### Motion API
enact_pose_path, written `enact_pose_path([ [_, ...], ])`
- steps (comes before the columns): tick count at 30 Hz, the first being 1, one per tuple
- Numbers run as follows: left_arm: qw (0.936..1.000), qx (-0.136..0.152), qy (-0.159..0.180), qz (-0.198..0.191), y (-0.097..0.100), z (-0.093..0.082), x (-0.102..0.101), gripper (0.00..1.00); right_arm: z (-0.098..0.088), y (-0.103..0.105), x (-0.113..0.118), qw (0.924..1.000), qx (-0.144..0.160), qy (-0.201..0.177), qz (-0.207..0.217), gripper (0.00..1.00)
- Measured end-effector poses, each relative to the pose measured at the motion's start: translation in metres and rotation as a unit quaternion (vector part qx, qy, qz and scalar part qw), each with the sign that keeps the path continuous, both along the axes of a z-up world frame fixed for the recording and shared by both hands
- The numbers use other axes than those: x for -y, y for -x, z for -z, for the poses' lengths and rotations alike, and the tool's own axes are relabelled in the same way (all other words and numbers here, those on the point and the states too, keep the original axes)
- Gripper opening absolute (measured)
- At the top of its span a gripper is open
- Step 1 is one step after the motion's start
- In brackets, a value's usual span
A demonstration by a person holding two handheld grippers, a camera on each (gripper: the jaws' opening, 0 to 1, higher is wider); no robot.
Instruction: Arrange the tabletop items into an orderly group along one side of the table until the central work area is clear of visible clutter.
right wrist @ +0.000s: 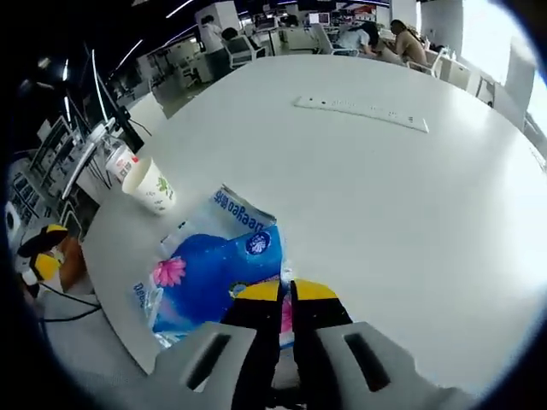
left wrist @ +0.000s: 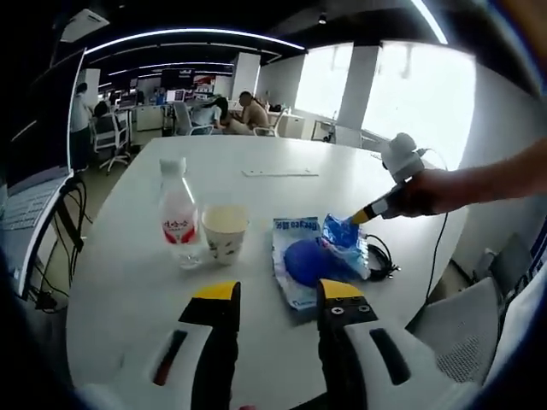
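A blue plastic packet (left wrist: 342, 235) printed with pink flowers (right wrist: 214, 273) lies on a white-and-blue packet (left wrist: 295, 239) near the table's edge. My right gripper (right wrist: 285, 292) is shut on the blue packet's near edge; in the left gripper view it (left wrist: 366, 213) reaches in from the right, held by a hand. A paper cup (left wrist: 225, 231) (right wrist: 152, 186) and a clear bottle with a red label (left wrist: 179, 218) (right wrist: 120, 160) stand upright side by side, left of the packets. My left gripper (left wrist: 278, 292) hovers open, short of the cup and packets, with nothing between its jaws.
The round white table (left wrist: 256, 154) carries a flat white power strip (left wrist: 278, 172) (right wrist: 359, 111) toward its far side. A black cable (left wrist: 382, 256) coils beside the packets at the edge. Office chairs (left wrist: 111, 137), desks and seated people fill the room behind. A monitor (left wrist: 43, 120) stands at left.
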State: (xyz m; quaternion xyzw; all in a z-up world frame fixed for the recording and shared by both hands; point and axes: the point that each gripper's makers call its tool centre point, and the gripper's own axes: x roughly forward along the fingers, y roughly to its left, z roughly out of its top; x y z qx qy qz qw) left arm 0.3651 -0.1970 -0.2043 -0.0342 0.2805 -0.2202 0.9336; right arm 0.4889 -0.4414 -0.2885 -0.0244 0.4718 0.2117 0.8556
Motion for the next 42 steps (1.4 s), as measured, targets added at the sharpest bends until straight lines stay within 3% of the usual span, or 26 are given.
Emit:
enact_pose_path([
  [9,1.0,0.0,0.0,0.008,0.0,-0.001,0.006,0.34,-0.001,0.002,0.034,0.9991,-0.002,0.002,0.043,0.01],
  [23,0.9999,-0.002,-0.002,0.015,-0.001,-0.001,0.01,0.34,0.005,0.018,0.07,0.9981,-0.026,0.008,0.056,0.02],
  [34,0.9998,0.0,-0.008,0.019,-0.003,-0.006,0.011,0.34,0.004,0.025,0.075,0.9998,-0.019,-0.002,0.001,0.09],
  [39,0.9997,-0.001,-0.013,0.022,-0.002,-0.007,0.012,0.34,-0.003,0.024,0.068,0.9993,0.001,-0.026,-0.027,0.15],
  [42,0.9996,-0.001,-0.014,0.024,-0.002,-0.006,0.013,0.34,-0.003,0.025,0.069,0.9972,0.01,-0.007,-0.074,0.19],
])
